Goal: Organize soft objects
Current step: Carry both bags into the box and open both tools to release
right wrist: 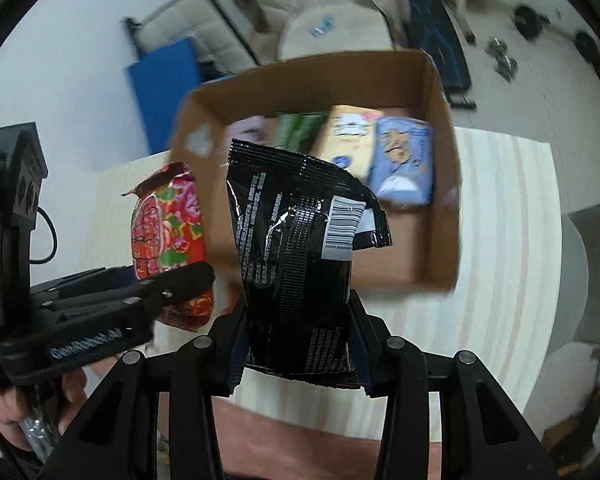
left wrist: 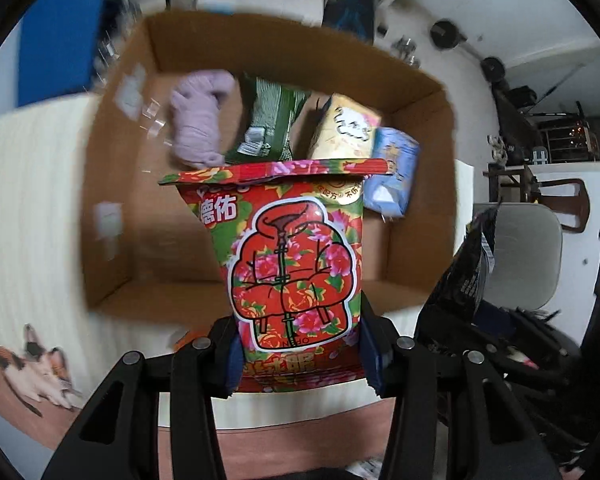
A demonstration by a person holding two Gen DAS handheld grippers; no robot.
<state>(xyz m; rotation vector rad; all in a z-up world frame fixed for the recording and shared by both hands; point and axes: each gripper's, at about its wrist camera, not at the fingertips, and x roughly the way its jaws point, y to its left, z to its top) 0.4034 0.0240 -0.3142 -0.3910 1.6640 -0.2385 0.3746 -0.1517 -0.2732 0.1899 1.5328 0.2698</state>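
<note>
Two grippers each carry one packet above a pale striped table (right wrist: 500,240). The left gripper (left wrist: 300,356) is clamped on one red flowered packet (left wrist: 292,264), its blue pads pressing both sides of the lower part. The right gripper (right wrist: 300,364) is clamped on one black foil packet (right wrist: 300,256), which stands up between the jaws with a white barcode label facing the camera. Beyond them sits one open cardboard box (left wrist: 420,184) on the table. Four soft things lie in a row along its far wall: one lilac knitted bundle (left wrist: 198,120), one green packet (left wrist: 270,120), one yellow pack (left wrist: 346,128) and one light blue pack (left wrist: 392,172). The rest of the box floor is bare cardboard.
</note>
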